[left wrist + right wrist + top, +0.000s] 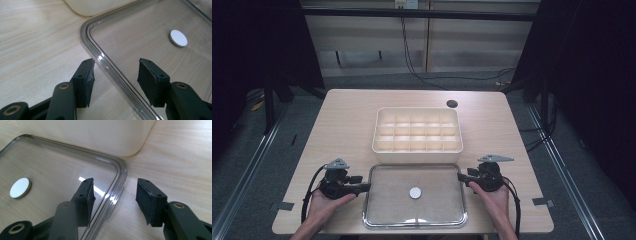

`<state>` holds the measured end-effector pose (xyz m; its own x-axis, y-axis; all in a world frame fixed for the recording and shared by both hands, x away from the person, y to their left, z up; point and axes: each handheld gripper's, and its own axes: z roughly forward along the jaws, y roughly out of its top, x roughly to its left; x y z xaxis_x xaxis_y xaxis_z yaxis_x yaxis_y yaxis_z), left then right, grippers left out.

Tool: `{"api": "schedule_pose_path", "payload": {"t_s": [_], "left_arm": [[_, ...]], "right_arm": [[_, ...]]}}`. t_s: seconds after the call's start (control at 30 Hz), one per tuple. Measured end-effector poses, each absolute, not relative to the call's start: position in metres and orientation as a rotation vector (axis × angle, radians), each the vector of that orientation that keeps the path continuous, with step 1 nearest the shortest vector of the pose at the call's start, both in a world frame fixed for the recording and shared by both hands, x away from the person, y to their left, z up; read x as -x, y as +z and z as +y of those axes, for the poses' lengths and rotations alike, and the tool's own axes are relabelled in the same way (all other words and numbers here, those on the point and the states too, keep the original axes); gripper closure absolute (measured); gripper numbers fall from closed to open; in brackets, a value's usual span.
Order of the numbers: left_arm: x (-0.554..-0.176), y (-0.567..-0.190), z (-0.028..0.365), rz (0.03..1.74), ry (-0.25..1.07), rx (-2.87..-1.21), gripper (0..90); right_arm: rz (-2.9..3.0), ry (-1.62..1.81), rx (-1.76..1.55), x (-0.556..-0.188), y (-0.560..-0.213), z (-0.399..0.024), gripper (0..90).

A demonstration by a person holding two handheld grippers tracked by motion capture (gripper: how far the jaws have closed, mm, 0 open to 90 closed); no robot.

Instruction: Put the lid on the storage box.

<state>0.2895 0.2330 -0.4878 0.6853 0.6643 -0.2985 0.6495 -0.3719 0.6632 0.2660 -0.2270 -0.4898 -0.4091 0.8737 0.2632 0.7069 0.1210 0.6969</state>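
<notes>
Wooden table (342, 125), dark room. I see left gripper (362, 187) with jaws wide, straddling the clear lid (387, 200) left rim. White disc (415, 192) centred on lid, cream divided box (417, 131) just beyond. Right gripper (462, 176) wide, straddling right rim.

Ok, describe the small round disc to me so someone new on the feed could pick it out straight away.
On the wooden table, nearest the person, lies a clear lid, in front of the cream divided box and between the left gripper and right gripper. Near its middle sits the white disc, the one opaque white spot on that see-through lid.
</notes>
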Motion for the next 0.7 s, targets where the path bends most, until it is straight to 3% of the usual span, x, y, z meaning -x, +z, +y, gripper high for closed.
{"api": "schedule_pose_path", "payload": {"t_s": [0.7], "left_arm": [[-0.286,-0.494,0.219,0.949,0.012,-2.17,54.4]], "right_arm": [[2.199,1.142,-1.628,-0.267,-0.5,-0.216,57.4]]}}
